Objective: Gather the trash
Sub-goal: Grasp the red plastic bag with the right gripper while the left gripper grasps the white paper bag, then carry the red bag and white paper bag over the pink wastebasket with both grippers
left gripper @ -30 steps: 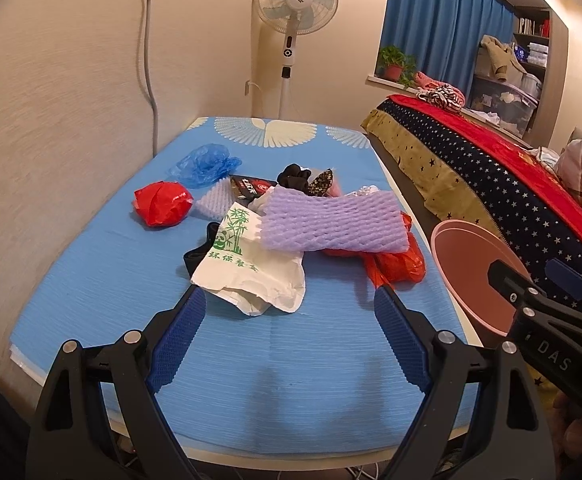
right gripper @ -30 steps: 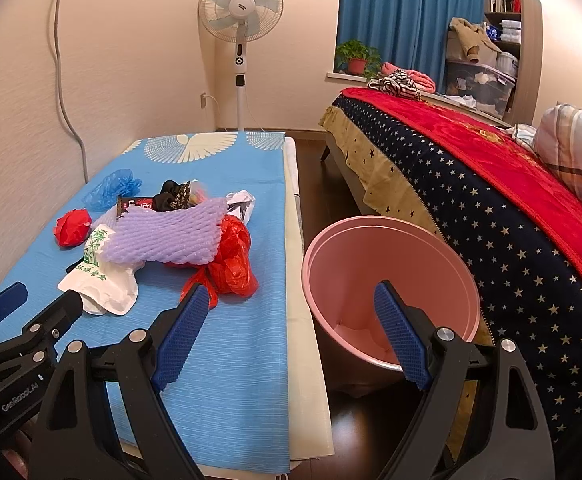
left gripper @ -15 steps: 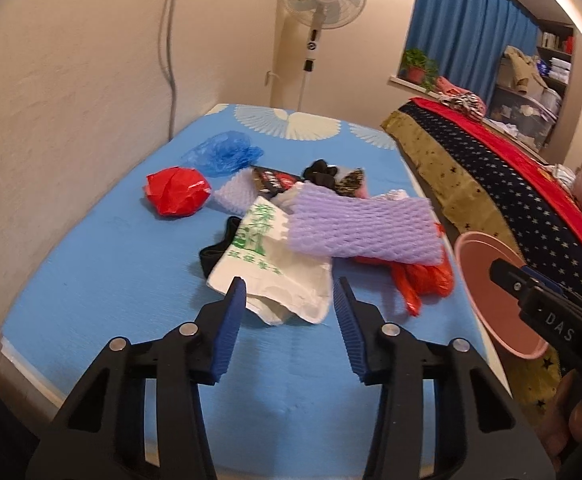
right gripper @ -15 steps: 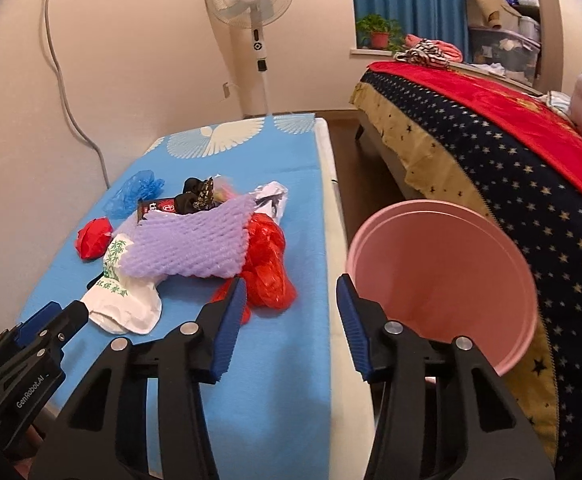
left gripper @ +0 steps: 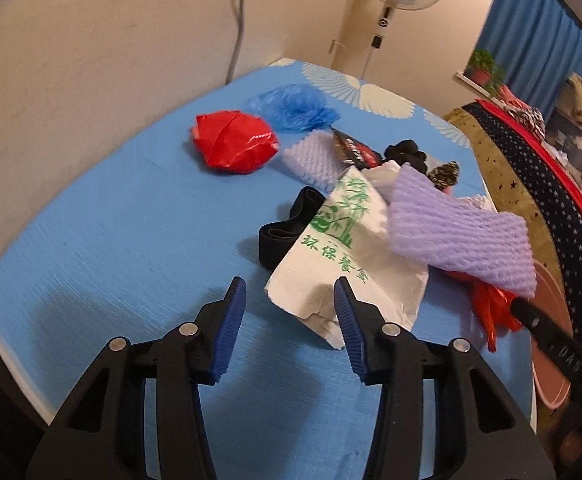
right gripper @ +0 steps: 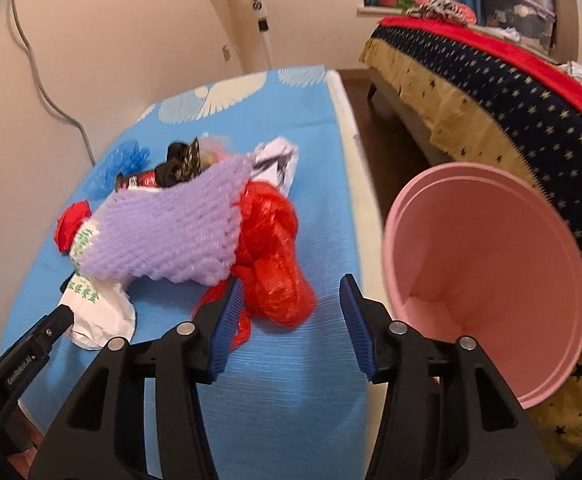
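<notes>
Trash lies in a heap on the blue mat [left gripper: 111,240]: a white paper bag with green print [left gripper: 343,256], a purple foam net [left gripper: 459,236] across it, a black band [left gripper: 287,228], a crumpled red bag [left gripper: 231,142] and blue plastic [left gripper: 291,108] farther back. My left gripper [left gripper: 289,292] is open, and the white bag's near corner reaches between its pads without being pressed. My right gripper [right gripper: 291,288] hangs over a second red plastic bag [right gripper: 275,248]; its jaws are opening, the bag's near end sits loose between them. A pink bin [right gripper: 487,272] stands right of the table.
A small pale foam net [left gripper: 311,156], a snack wrapper [left gripper: 355,152] and dark scraps [left gripper: 407,152] lie behind the heap. A bed with a starred cover [right gripper: 511,92] runs beside the bin. A standing fan [right gripper: 259,4] and a wall cable [right gripper: 43,88] are at the back.
Both grippers have dropped and moved forward to the heap, and their jaws have narrowed from wide apart to about half. The white bag and the red bag now lie at their tips.
</notes>
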The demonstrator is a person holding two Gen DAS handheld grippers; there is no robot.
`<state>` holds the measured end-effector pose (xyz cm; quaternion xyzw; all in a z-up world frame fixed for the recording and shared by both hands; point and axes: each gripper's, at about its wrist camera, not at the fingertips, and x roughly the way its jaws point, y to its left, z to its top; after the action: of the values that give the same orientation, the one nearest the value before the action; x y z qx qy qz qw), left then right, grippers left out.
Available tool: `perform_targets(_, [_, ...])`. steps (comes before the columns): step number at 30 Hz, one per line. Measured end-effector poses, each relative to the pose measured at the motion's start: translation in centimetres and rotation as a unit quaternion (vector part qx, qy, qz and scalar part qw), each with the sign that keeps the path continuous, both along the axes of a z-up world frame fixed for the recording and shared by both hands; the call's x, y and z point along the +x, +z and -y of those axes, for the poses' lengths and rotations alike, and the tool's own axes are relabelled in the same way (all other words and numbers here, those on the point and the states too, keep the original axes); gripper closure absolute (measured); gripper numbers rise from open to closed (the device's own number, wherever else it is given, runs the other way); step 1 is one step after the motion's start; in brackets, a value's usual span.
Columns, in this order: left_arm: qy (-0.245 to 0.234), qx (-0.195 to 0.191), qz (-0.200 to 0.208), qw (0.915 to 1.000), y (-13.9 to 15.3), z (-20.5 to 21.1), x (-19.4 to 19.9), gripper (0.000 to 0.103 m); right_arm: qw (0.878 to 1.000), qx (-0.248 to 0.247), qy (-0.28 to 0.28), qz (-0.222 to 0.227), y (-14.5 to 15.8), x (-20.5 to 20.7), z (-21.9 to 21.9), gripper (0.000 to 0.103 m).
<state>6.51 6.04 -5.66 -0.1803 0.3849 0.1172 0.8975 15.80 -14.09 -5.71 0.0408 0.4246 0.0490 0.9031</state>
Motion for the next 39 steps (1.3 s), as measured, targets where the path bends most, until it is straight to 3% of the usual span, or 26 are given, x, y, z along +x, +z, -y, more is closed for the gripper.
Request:
perform_targets(6, [-0.008, -0.026, 0.002, 0.9996, -0.4, 0.2, 0.5, 0.056, 1.000, -0.004, 0.006, -0.009, -0.4, 0.6, -0.3, 0.054])
perform_targets(8, [-0.016, -0.029, 0.006, 0.9994, -0.3, 0.4, 0.7, 0.056, 1.000, 0.002, 0.010, -0.017, -0.7, 0.7, -0.2, 0.068])
perform_targets(11, [-0.025, -0.036, 0.009, 0.9990, -0.2, 0.7, 0.9, 0.058, 1.000, 0.006, 0.013, -0.017, -0.6, 0.6, -0.1, 0.082])
perform_targets(14, [-0.030, -0.043, 0.018, 0.9985, 0.1, 0.6, 0.8, 0.075, 1.000, 0.010, 0.019, -0.006, 0.3, 0.2, -0.1, 0.088])
perform_targets(17, [-0.031, -0.042, 0.032, 0.9981, 0.8, 0.4, 0.5, 0.088, 1.000, 0.011, 0.019, 0.002, 1.1, -0.3, -0.2, 0.090])
perform_targets(21, [-0.045, -0.036, 0.056, 0.9968, 2.1, 0.8, -0.1, 0.095, 1.000, 0.012, 0.019, 0.014, 2.3, -1.3, 0.1, 0.091])
perform_targets(34, [-0.045, 0.006, 0.117, 0.9921, 6.6, 0.9, -4.3, 0.101, 0.997, -0.037, 0.010, 0.064, 5.9, -5.7, 1.1, 0.091])
perform_targets(39, [-0.045, 0.012, 0.132, 0.9902, 7.6, 0.7, -5.6, 0.101, 0.991, -0.079, 0.053, 0.097, 7.6, -7.6, -0.3, 0.091])
